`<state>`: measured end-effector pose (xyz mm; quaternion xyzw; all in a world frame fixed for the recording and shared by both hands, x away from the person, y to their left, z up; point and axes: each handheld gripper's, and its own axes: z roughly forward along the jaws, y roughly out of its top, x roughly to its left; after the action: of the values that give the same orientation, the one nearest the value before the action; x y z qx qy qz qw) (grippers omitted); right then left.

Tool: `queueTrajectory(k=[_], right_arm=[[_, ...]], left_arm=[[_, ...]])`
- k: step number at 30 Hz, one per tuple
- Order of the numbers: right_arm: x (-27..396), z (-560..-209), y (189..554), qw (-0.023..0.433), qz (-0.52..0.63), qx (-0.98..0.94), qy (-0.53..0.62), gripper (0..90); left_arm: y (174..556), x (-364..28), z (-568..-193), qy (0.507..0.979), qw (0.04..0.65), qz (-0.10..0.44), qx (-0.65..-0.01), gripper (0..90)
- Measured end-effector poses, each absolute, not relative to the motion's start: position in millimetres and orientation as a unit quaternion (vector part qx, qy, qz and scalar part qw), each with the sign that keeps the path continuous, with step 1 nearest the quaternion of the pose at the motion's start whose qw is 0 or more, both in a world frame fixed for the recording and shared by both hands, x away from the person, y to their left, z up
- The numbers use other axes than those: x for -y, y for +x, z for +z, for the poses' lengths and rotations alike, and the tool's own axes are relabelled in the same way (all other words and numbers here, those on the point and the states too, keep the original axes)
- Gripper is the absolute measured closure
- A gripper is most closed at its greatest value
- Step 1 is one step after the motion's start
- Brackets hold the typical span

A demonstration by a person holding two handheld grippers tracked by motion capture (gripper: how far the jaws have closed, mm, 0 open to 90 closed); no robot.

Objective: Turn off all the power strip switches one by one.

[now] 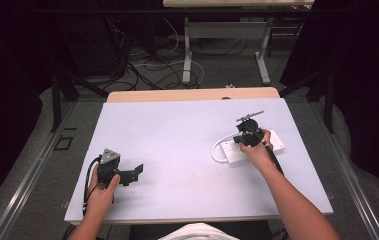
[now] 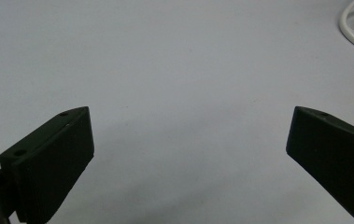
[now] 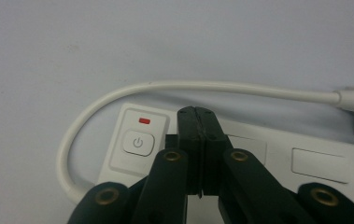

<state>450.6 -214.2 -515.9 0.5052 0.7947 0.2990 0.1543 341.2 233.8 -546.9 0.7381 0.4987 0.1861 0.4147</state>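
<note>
Two grippers are seen in the high view: the left gripper (image 1: 136, 172) is held at the lower left with its jaws spread wide over bare table (image 1: 177, 145), nothing between them. The right gripper (image 3: 198, 114) is closed tight, empty, its joined tips poised over the white power strip (image 3: 315, 158) at centre right of the high view, just right of the power button (image 3: 138, 142) with its red light (image 3: 144, 121). The step in hand is judged to be pressing that button. A small shift of the closed tips toward the button, then a firm downward push, would be called for next.
</note>
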Motion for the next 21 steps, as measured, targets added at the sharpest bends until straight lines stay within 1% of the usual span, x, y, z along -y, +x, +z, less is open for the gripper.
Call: queueTrajectory(k=[6,21], right_arm=[[223,-515,454,0.166,0.289,-0.789,0.517,90.0],[235,-516,458,0.169,0.276,-0.777,0.54,90.0]], left_arm=[[341,-234,-547,0.738,0.415,0.187,-0.498,0.9],[341,-234,-547,0.738,0.415,0.187,-0.498,0.9]])
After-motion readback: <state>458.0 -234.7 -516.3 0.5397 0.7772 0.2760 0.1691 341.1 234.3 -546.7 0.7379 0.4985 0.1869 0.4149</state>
